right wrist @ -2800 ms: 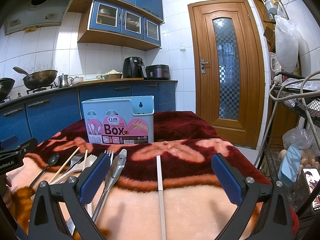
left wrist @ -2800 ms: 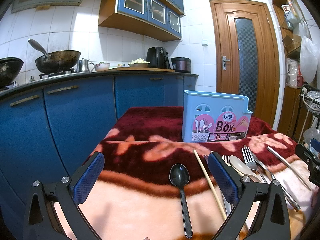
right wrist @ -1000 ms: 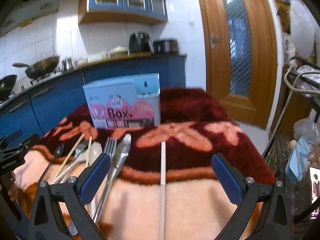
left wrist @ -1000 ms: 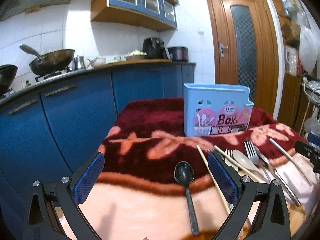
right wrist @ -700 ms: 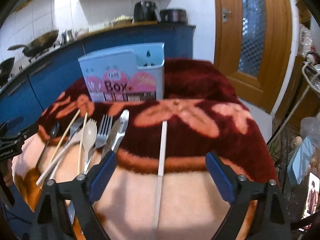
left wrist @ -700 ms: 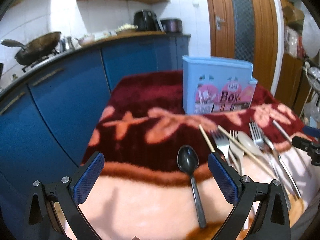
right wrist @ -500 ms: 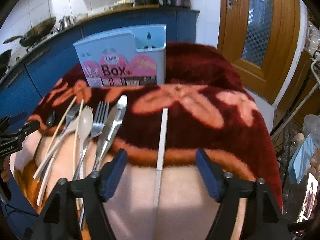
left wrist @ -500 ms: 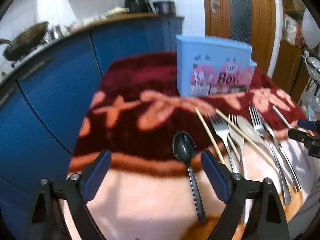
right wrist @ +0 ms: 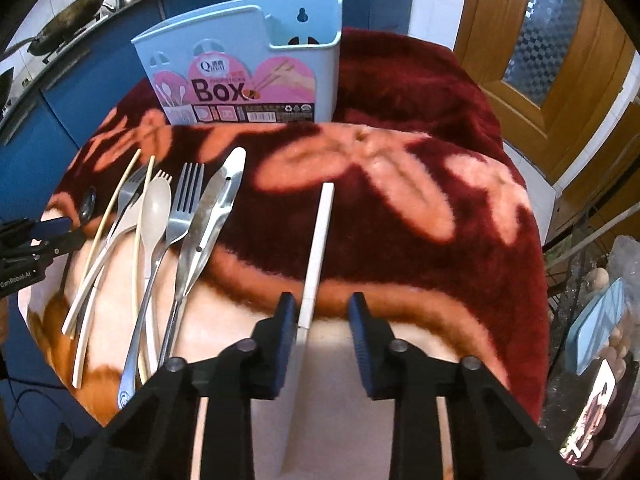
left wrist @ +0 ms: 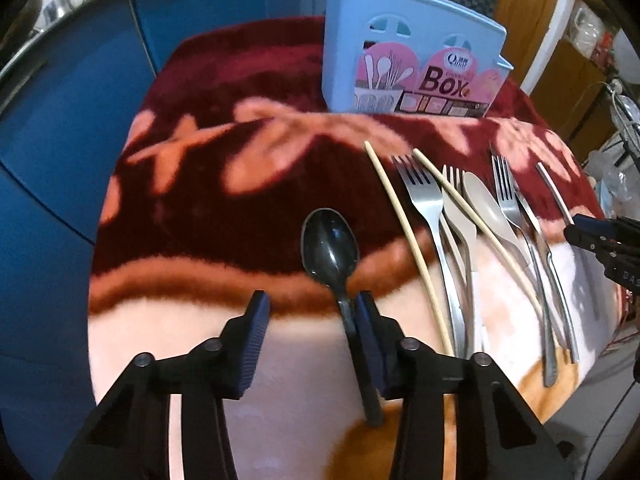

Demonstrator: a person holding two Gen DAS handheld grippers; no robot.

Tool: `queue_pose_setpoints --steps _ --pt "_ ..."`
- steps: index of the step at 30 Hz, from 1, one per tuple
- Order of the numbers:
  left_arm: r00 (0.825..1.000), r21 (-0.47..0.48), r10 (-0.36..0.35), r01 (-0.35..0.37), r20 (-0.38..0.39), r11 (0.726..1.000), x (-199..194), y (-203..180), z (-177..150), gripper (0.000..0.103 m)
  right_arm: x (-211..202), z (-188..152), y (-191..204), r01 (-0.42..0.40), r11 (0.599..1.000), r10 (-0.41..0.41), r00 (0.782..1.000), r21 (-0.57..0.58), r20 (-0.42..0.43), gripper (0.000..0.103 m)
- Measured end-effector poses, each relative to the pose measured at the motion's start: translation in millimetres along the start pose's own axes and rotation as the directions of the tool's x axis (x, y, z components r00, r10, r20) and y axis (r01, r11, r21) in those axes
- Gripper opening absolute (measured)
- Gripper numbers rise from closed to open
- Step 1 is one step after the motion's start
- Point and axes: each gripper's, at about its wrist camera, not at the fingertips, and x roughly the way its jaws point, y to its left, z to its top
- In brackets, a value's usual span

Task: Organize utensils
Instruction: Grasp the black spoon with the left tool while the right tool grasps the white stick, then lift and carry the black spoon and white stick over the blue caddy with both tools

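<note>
On my left, the left tongs (left wrist: 310,308) are spread apart and straddle the handle of the black spoon (left wrist: 330,246); the handle sits hard against the right-hand pad, with a wide gap to the other, and its long axis runs straight ahead from me, bowl pointing toward the blue box (left wrist: 408,68) at the far side of the table (left wrist: 200,184). Between the two tools lies the loose row of forks and chopsticks, nearer neither. On my right, the right tongs (right wrist: 320,320) are also released, bracketing the white chopstick (right wrist: 318,248), which likewise points away, just touching the left pad. I judge both closes need only squeezing across these axes.
</note>
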Motion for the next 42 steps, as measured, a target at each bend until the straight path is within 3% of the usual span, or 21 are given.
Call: queue_pose_setpoints --steps 5,10,15,19,24,31,42 --pt "0.998 -0.003 -0.039 0.038 -0.043 0.999 -1 3 4 0.036 2 3 4 0.012 1.000 -0.012 1.000 -0.003 -0.020 0.017" --pt "0.998 0.003 -0.046 0.046 -0.030 0.999 -1 4 4 0.016 5 1 6 0.012 1.000 -0.012 1.000 0.001 0.013 0.010" --pt "0.997 -0.010 -0.083 0.083 0.002 0.996 -3 5 3 0.003 2 -4 -1 -0.044 0.998 0.040 0.997 0.046 0.071 0.008" --pt "0.992 -0.007 -0.109 0.110 0.058 0.994 -9 4 -3 0.002 -4 -11 -6 -0.104 0.991 0.092 0.986 0.083 0.136 0.007" --pt "0.979 0.005 -0.131 0.132 0.156 0.991 -20 1 -9 0.002 -15 -21 -10 -0.196 0.974 0.162 0.952 0.114 0.260 0.007" --pt "0.936 0.004 -0.174 0.181 0.308 0.983 -41 -2 -10 0.002 -32 -22 -8 -0.257 0.961 0.195 0.892 0.103 0.408 0.007" --pt "0.823 0.025 -0.199 0.220 0.532 0.975 -84 -7 20 0.002 -69 -2 0 -0.237 0.970 0.159 0.785 0.053 0.598 0.007"
